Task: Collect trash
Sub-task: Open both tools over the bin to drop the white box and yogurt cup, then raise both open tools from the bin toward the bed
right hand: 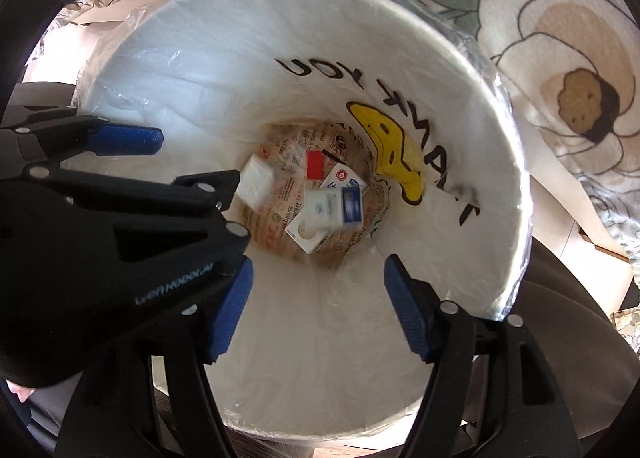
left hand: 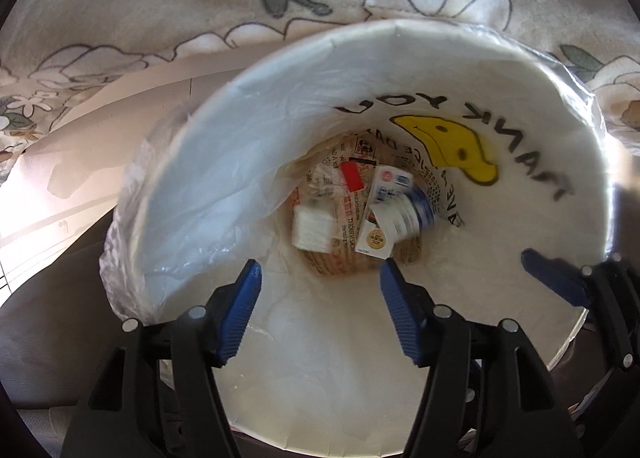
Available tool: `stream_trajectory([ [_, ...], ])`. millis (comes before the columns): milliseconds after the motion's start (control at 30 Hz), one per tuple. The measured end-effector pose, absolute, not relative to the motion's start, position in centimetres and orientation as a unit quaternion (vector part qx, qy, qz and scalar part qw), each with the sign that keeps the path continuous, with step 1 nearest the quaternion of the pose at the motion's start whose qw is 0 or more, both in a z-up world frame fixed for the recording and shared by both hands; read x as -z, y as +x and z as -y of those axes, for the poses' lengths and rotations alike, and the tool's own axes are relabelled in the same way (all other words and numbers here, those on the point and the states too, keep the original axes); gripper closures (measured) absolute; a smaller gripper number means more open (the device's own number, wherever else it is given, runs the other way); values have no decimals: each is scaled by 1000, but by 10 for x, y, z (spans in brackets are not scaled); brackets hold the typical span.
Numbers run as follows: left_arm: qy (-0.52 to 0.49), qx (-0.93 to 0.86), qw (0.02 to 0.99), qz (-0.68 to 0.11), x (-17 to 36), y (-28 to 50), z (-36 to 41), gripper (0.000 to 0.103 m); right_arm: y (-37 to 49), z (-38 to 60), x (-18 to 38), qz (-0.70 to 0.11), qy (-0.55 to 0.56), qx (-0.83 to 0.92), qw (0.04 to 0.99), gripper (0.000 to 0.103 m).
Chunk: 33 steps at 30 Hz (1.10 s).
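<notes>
**A:** so what's in the bin (left hand: 400, 57) right now? Both cams look straight down into it.

**B:** yeah, it's a round white bin lined with a white plastic bag (left hand: 224, 185) that has a yellow smiley (left hand: 452, 145) and black "THANK YOU" lettering on the inside wall. The trash sits at the very bottom: a white box with a gold round seal (left hand: 374, 238), a small carton with a blue end (right hand: 348, 205) that's motion-blurred, a white folded napkin or tissue (left hand: 312, 227) (hard to tell which), a little red piece (left hand: 352, 175), all on top of a brown printed paper bag (right hand: 280, 217).

**A:** and the grippers?

**B:** left hand-held gripper (left hand: 320, 310) hangs over the bin mouth, blue pads spread apart, nothing between them. Right hand-held gripper (right hand: 318, 306) same deal, jaws wide and empty. They're just beside each other, each visible in the other's cam.

**A:** surroundings?

**B:** floral fabric (right hand: 560, 57) beyond the bin's far rim.
</notes>
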<state>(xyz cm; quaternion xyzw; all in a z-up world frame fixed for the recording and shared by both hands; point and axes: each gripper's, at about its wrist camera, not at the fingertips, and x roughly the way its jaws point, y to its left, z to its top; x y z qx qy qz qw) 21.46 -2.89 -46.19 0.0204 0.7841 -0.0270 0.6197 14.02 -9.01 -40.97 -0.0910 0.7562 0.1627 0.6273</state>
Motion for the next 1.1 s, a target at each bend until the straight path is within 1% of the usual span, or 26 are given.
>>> stream_trajectory([
  [333,15,26,621,-783,453,219,28,39,143,92,407,-759,-88,-164,624,35],
  [533,20,34,642,-766,424,211,27,39,135,91,384,-748,-100,-171,634,35],
  [767,35,64,682,-728,361,194,17,39,132,110,327,-723,-78,-182,662,35],
  [1100,25,100,753,-649,243,173,-7,38,124,138,221,-656,-65,-204,723,35],
])
